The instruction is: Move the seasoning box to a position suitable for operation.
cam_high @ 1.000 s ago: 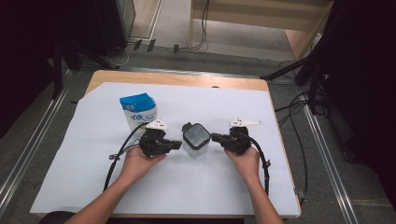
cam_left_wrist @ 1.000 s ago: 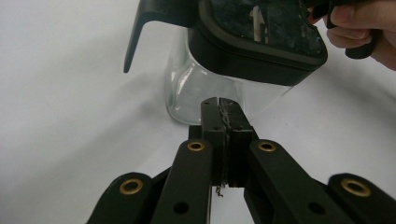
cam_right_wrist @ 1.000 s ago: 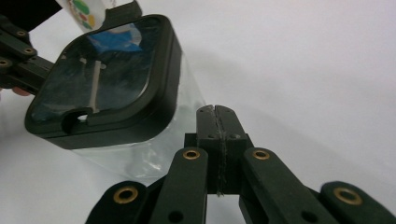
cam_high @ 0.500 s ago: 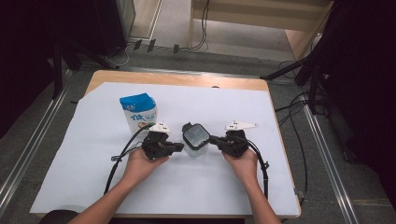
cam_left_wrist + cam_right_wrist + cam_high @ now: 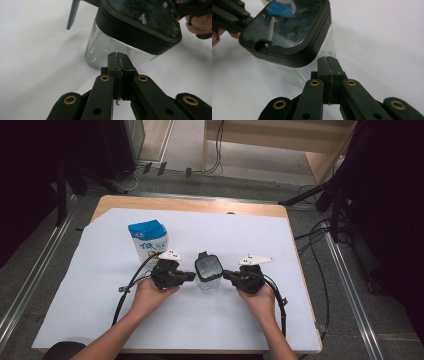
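A clear glass jar (image 5: 208, 279) with a black square lid (image 5: 208, 266) stands mid-table on the white sheet. My left gripper (image 5: 192, 276) is shut, its joined tips pointing at the jar's left side. My right gripper (image 5: 226, 275) is shut too and points at the jar's right side. In the left gripper view the shut tips (image 5: 117, 56) sit right before the glass wall (image 5: 98, 48) under the lid (image 5: 140, 25). The right gripper view has the shut tips (image 5: 328, 61) just below the lid (image 5: 287, 27). Whether either tip touches the glass I cannot tell.
A blue and white carton (image 5: 148, 240) stands upright behind my left gripper. The white sheet (image 5: 300, 320) covers most of the wooden table (image 5: 190, 204). Cables trail from both grippers toward the front edge. Metal rails run along both sides of the table.
My right gripper has edged slightly left toward the jar. The left gripper and the carton have stayed put.
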The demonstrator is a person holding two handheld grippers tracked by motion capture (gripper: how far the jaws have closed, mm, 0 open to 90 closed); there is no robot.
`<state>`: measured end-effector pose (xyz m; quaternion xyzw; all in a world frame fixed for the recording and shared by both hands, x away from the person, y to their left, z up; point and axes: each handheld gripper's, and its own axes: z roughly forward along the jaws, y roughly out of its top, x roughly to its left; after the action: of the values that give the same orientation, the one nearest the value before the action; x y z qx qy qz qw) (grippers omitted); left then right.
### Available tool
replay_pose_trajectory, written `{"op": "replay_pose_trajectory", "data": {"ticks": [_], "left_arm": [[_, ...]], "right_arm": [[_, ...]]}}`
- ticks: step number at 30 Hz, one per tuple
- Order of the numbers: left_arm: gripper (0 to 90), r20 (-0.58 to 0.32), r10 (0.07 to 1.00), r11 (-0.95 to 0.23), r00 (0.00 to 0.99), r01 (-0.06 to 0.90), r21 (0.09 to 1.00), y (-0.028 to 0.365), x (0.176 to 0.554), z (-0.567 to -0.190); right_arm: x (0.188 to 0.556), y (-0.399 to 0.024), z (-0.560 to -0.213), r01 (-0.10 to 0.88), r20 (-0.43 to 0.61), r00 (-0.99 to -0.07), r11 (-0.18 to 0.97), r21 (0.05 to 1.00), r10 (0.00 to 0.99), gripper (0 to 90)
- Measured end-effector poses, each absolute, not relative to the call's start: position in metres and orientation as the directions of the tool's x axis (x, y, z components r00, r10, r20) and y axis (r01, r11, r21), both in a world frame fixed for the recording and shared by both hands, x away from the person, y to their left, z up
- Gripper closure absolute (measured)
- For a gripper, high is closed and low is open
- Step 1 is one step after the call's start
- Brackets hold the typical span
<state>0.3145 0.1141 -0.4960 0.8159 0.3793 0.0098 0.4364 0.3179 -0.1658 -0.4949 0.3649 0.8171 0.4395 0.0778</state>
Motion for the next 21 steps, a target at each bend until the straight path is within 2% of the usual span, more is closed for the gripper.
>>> {"op": "replay_pose_trajectory", "data": {"ticks": [14, 21], "left_arm": [[90.0, -0.303, 0.645, -0.327, 0.701, 0.612, 0.721, 0.124, 0.323, -0.495], [90.0, -0.317, 0.650, -0.305, 0.690, 0.619, 0.724, 0.133, 0.312, -0.487]], "right_arm": [[0.308, -0.158, -0.496, 0.539, 0.244, -0.753, 0.359, 0.762, 0.611, 90.0], [0.325, -0.167, -0.493, 0.542, 0.236, -0.726, 0.325, 0.775, 0.646, 90.0]]}}
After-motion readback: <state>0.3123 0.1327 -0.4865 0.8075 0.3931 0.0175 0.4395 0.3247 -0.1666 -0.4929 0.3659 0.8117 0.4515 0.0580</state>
